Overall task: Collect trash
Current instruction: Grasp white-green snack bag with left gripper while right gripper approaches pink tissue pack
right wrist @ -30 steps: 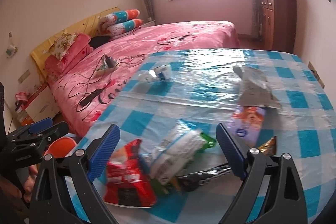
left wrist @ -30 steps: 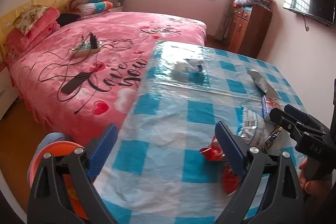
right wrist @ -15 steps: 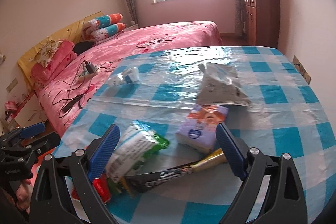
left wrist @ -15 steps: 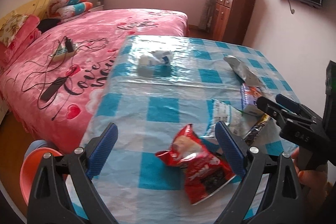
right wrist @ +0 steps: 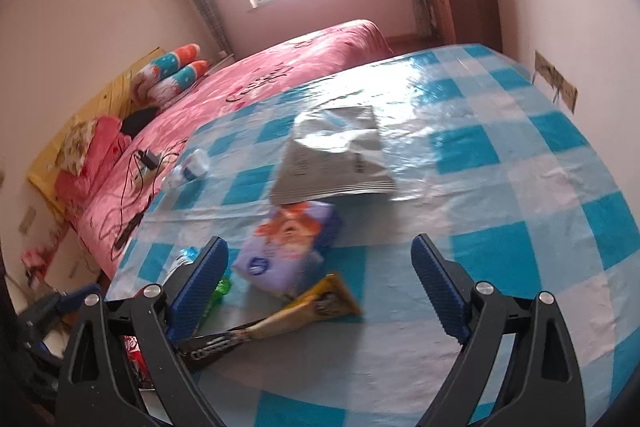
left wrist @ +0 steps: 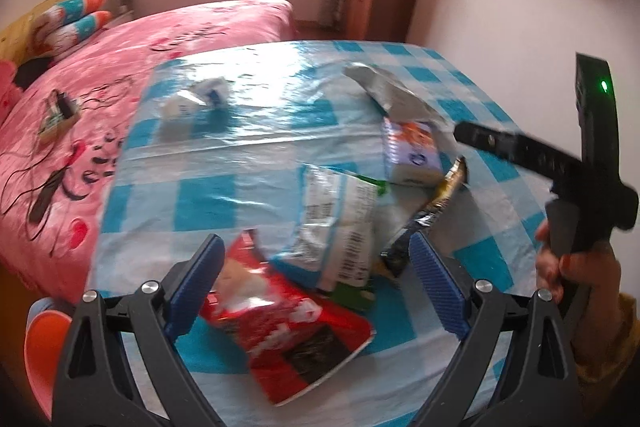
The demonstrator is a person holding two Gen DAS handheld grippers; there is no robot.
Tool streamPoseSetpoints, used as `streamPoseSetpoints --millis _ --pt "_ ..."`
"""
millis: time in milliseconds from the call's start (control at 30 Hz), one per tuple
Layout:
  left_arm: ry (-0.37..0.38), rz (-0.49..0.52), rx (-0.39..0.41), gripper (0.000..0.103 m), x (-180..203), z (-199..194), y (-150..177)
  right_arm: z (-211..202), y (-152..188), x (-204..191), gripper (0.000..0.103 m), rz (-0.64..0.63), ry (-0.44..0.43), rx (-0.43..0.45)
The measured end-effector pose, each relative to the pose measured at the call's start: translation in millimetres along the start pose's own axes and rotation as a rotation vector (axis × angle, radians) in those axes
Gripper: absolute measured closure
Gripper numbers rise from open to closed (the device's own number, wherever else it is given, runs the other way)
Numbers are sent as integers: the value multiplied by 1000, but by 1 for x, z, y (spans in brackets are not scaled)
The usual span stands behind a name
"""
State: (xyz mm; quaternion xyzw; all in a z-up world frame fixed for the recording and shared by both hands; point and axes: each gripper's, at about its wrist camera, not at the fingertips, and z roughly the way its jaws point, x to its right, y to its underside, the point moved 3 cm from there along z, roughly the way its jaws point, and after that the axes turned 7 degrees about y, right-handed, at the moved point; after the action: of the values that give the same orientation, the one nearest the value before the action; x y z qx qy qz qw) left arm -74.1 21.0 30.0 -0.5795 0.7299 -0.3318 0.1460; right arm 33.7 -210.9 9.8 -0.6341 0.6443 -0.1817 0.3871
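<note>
Left gripper (left wrist: 312, 283): jaws wide apart, holding nothing, hovering over the near edge of the desk (left wrist: 208, 195).
Right gripper (right wrist: 318, 283): jaws spread, holding nothing, above the desk's near right part.
Red snack bag (left wrist: 288, 323): flat on the desk, between the left gripper's fingers.
White-green wrapper (left wrist: 336, 219): just beyond the red bag, overlapping it.
Black-gold wrapper (right wrist: 276, 323): near the right gripper's left finger.
Tissue pack (right wrist: 288, 247): just beyond the black-gold wrapper.
Silver bag (right wrist: 336, 155): farther back, mid-desk.
Crumpled white piece (left wrist: 200, 99): far left on the desk.
Bed (left wrist: 80, 87): left of the desk.
</note>
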Motion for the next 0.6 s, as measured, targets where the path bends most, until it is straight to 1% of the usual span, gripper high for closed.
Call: streamPoseSetpoints --millis 100,200,300,400,467,533,600 --pt "15 24 -27 9 10 13 -3 3 -3 15 11 47 -27 -17" --pt "2 24 -46 9 15 24 -7 9 -4 21 12 76 -70 -45" --pt "2 -1 -77 9 14 38 -13 14 -4 19 12 92 -113 -69" --pt "-6 -12 -86 10 13 47 -17 18 -4 14 11 89 -154 -86" --pt "-13 -15 -91 13 13 52 -19 21 -4 10 12 88 -179 -95" --pt "-17 -21 -100 19 11 57 -20 24 -4 5 12 87 -194 -103" --pt "-13 -37 -110 21 9 62 -20 28 -4 -1 13 78 -205 -113"
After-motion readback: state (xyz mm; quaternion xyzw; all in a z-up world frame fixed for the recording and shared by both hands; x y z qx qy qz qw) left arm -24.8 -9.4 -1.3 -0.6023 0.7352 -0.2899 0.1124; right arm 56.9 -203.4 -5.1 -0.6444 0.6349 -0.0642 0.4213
